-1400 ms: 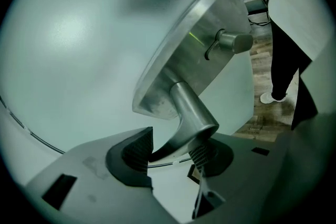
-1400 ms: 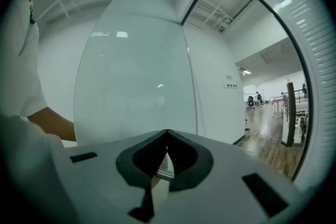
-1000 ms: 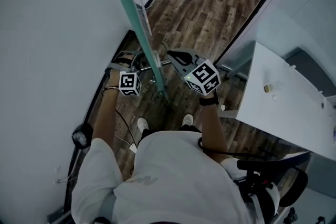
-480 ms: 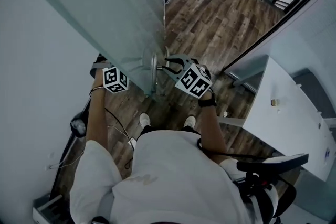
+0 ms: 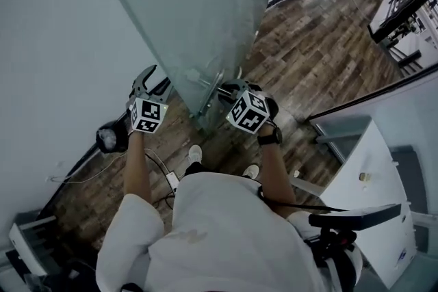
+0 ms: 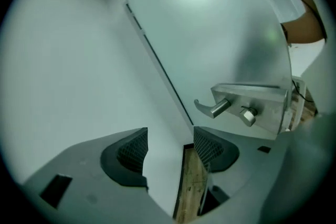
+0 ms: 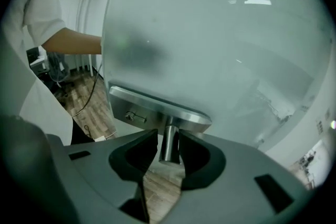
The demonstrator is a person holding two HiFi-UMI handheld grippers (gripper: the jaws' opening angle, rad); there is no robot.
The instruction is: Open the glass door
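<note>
Wall (image 5: pixel 61 44) in plain white fills the left side, and the left gripper (image 5: pixel 144 78) is held up just beside it. Its jaws have just been opening and stand wide apart, with only wall and a strip of wooden floor (image 6: pixel 190 186) between them. To its right the frosted glass door (image 5: pixel 198 10) stands swung out between the two grippers. On the door's far side, the right gripper (image 5: pixel 229 87) has its jaws around the metal handle (image 7: pixel 169 144). They have just been opening, and the pads sit loosely beside the handle's shaft without clamping it.
</note>
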